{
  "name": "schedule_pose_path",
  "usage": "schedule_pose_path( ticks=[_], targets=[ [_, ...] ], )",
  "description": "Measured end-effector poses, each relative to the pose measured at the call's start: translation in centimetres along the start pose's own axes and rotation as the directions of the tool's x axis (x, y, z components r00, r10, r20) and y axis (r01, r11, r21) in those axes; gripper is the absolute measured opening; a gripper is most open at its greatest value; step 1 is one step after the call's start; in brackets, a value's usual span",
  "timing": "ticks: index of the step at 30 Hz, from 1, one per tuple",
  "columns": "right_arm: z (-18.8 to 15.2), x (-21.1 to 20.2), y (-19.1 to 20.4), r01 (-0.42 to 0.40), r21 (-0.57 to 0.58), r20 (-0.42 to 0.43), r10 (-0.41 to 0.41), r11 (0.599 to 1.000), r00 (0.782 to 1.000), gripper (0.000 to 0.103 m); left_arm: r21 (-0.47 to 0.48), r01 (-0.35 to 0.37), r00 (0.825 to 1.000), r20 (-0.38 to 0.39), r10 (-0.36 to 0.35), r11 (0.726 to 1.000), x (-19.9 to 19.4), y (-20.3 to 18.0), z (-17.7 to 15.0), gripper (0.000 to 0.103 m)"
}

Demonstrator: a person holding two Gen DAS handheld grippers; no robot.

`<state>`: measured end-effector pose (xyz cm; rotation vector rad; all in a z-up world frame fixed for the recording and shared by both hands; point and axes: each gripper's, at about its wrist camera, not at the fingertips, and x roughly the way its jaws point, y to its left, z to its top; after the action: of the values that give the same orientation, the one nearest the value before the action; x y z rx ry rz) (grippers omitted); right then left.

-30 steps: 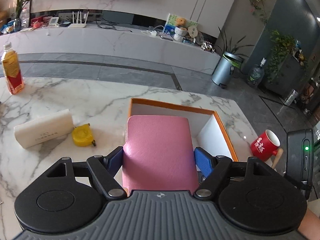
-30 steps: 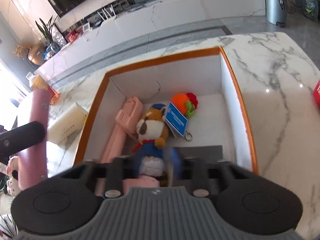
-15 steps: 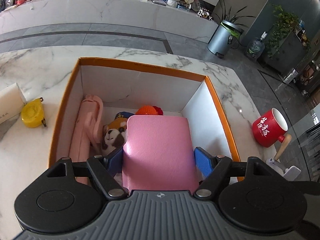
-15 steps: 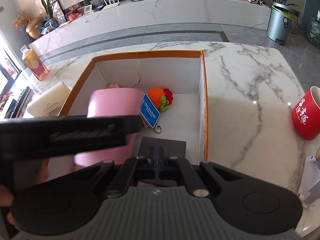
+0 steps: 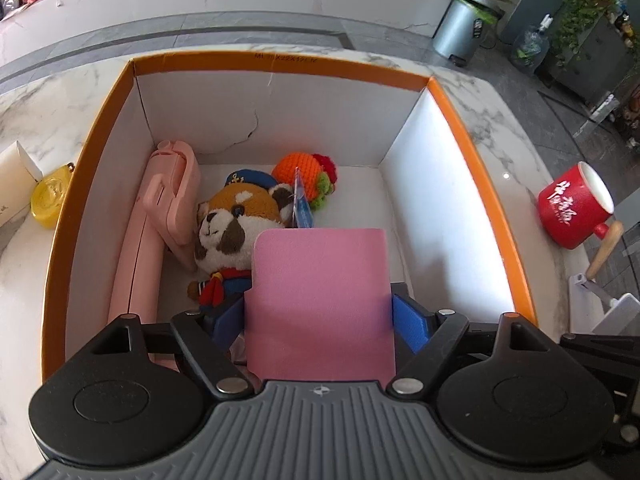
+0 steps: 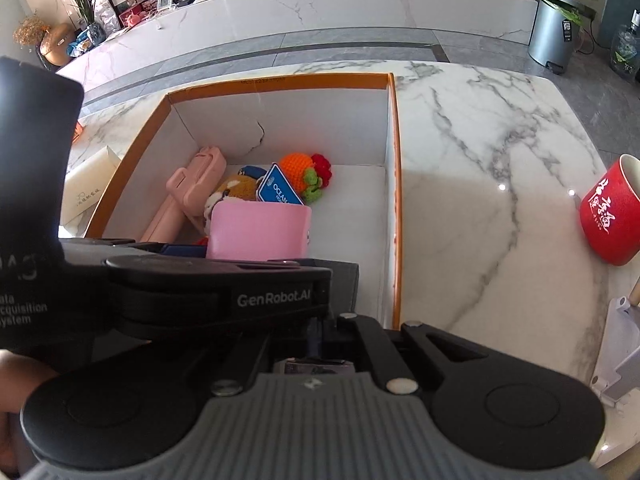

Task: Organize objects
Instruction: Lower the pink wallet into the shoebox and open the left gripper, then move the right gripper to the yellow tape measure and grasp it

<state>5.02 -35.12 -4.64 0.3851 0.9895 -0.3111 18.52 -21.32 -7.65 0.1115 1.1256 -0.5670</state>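
Observation:
My left gripper (image 5: pixel 320 320) is shut on a flat pink case (image 5: pixel 320 300) and holds it inside the orange-rimmed white box (image 5: pixel 280 64), over its near right part. In the box lie a red panda plush (image 5: pixel 236 224), an orange knitted toy (image 5: pixel 304 172) and a long pink folded device (image 5: pixel 160 232). In the right wrist view the pink case (image 6: pixel 260 232) and the left gripper body (image 6: pixel 224 288) sit in front of my right gripper (image 6: pixel 320 344), whose jaws stand close together at the box's near edge, with a dark flat thing (image 6: pixel 340 280) just beyond them.
A red mug (image 5: pixel 572 212) stands on the marble table right of the box; it also shows in the right wrist view (image 6: pixel 612 216). A yellow tape measure (image 5: pixel 50 200) and a cream box (image 5: pixel 12 184) lie left of the box. A white object (image 6: pixel 624 352) is at the table's right edge.
My left gripper has carried the pink case from left of the box to over it and down inside. The right gripper has pulled back to the box's near edge.

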Motion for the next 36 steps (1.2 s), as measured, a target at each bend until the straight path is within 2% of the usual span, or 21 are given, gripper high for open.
schedule_pose_path(
  ticks=[3, 5, 7, 9, 12, 14, 15, 16, 21, 23, 26, 29, 31, 34, 36],
  targets=[
    [0.0, -0.2, 0.0, 0.0, 0.004, 0.0, 0.0, 1.0, 1.0, 0.005, 0.014, 0.006, 0.998, 0.068, -0.006, 1.0, -2.2, 0.5, -0.5, 0.093],
    [-0.1, -0.4, -0.1, -0.028, 0.022, 0.01, 0.027, 0.999, 1.0, 0.014, -0.007, -0.004, 0.998, 0.063, 0.005, 1.0, -3.6, 0.8, -0.5, 0.093],
    [0.0, -0.7, 0.2, -0.058, 0.031, 0.025, 0.057, 0.998, 0.998, 0.044, -0.032, 0.005, 0.998, 0.062, -0.004, 0.999, -5.5, 1.7, -0.6, 0.093],
    [0.0, -0.5, 0.8, -0.045, 0.009, 0.021, 0.045, 0.999, 0.999, 0.053, -0.051, 0.005, 0.996, 0.085, -0.001, 0.999, -7.5, 2.9, -1.1, 0.093],
    [0.0, 0.0, 2.1, 0.003, -0.037, 0.018, -0.003, 0.999, 1.0, 0.056, -0.067, -0.024, 0.992, 0.121, 0.032, 0.997, -10.0, 4.7, -1.8, 0.093],
    [0.3, 0.5, 2.8, 0.004, -0.043, 0.02, -0.004, 0.999, 1.0, 0.067, -0.071, -0.053, 0.989, 0.135, 0.062, 0.996, -11.0, 5.8, -2.5, 0.093],
    [0.5, 0.9, 3.2, 0.009, -0.047, 0.018, -0.008, 0.999, 1.0, 0.077, -0.079, -0.064, 0.988, 0.138, 0.074, 0.995, -11.3, 6.4, -2.9, 0.093],
    [0.7, 1.4, 3.7, 0.022, -0.058, 0.013, -0.021, 0.998, 1.0, 0.081, -0.091, -0.07, 0.987, 0.136, 0.082, 0.993, -11.5, 7.1, -3.4, 0.093],
    [1.6, 3.8, 5.8, 0.129, -0.131, -0.016, -0.132, 0.983, 0.991, 0.082, -0.165, -0.084, 0.992, 0.079, 0.098, 0.983, -10.8, 10.6, -5.5, 0.093],
    [1.8, 4.5, 6.4, 0.175, -0.157, -0.027, -0.182, 0.972, 0.983, 0.083, -0.178, -0.038, 0.994, 0.095, 0.056, 0.983, -10.8, 11.6, -5.8, 0.093],
    [1.7, 5.2, 7.0, 0.242, -0.207, -0.031, -0.253, 0.948, 0.967, 0.078, -0.176, -0.014, 0.994, 0.101, 0.032, 0.984, -10.9, 12.0, -5.9, 0.093],
    [1.3, 5.2, 7.4, 0.257, -0.242, -0.036, -0.274, 0.935, 0.961, 0.061, -0.167, 0.002, 0.995, 0.101, 0.016, 0.986, -10.7, 12.2, -6.1, 0.093],
    [1.3, 5.2, 7.4, 0.278, -0.235, -0.01, -0.288, 0.932, 0.958, 0.05, -0.178, 0.019, 0.995, 0.097, -0.002, 0.984, -10.5, 12.4, -6.4, 0.093],
    [1.6, 5.3, 7.6, 0.304, -0.254, 0.016, -0.31, 0.918, 0.95, 0.039, -0.194, 0.041, 0.995, 0.092, -0.023, 0.98, -10.2, 12.7, -6.8, 0.093],
    [1.9, 5.7, 7.8, 0.316, -0.266, 0.035, -0.319, 0.911, 0.947, 0.036, -0.193, 0.045, 0.995, 0.093, -0.027, 0.98, -10.3, 12.7, -6.9, 0.093]
  ],
)
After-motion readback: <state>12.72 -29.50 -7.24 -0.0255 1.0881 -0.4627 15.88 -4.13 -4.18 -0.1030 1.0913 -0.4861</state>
